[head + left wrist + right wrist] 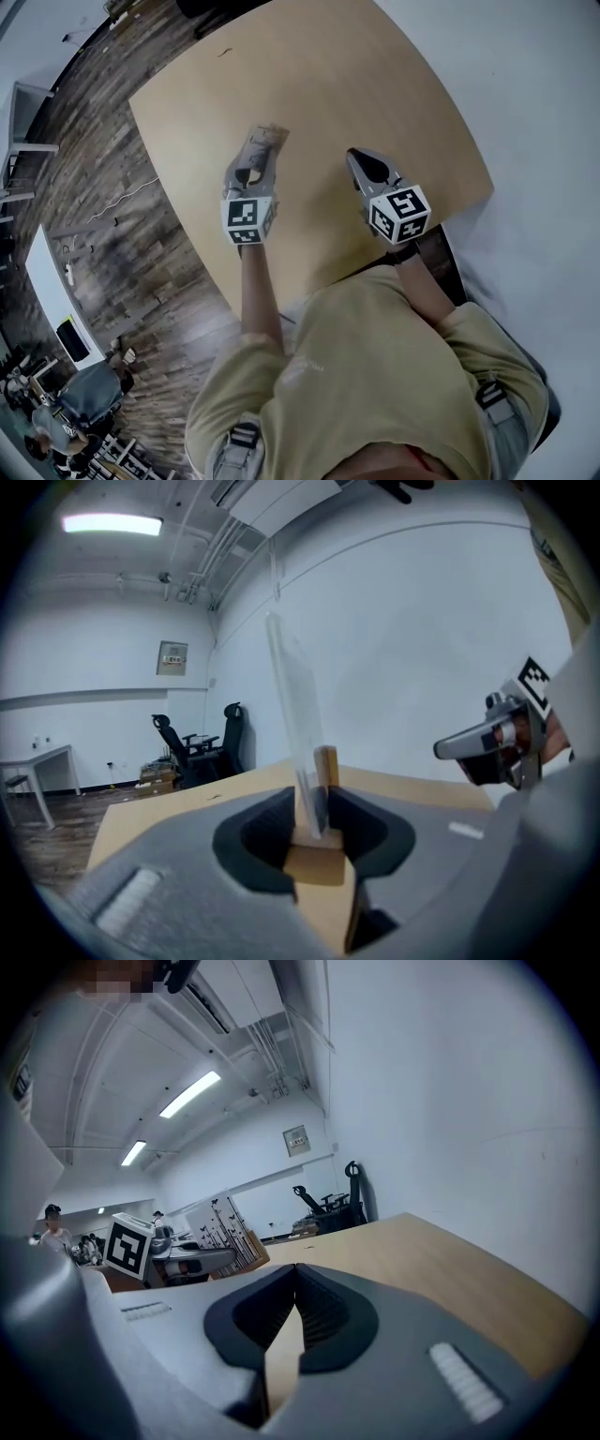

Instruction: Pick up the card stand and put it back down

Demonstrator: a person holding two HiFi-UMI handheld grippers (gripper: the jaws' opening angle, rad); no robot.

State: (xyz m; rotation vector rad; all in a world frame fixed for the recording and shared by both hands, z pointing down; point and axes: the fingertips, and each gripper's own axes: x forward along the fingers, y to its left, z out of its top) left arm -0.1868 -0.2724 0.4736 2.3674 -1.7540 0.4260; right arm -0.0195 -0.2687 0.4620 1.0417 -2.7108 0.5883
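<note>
The card stand point(269, 139), a small wooden base with a clear upright panel point(292, 696), is pinched in my left gripper point(256, 153) over the middle of the tan table point(328, 75). In the left gripper view the dark pads close on the wooden base point(324, 772) from both sides, so that gripper point(314, 806) is shut on it. Whether the base touches the tabletop I cannot tell. My right gripper point(356, 157) hovers a short way to the right, shut with nothing in it; its tips meet in the right gripper view point(295, 1277).
The table's near edge point(309, 281) runs just in front of the person's body. Wood floor point(84, 187) lies to the left, with a white desk point(47, 281) and office chairs point(192, 747) beyond. White wall stands to the right.
</note>
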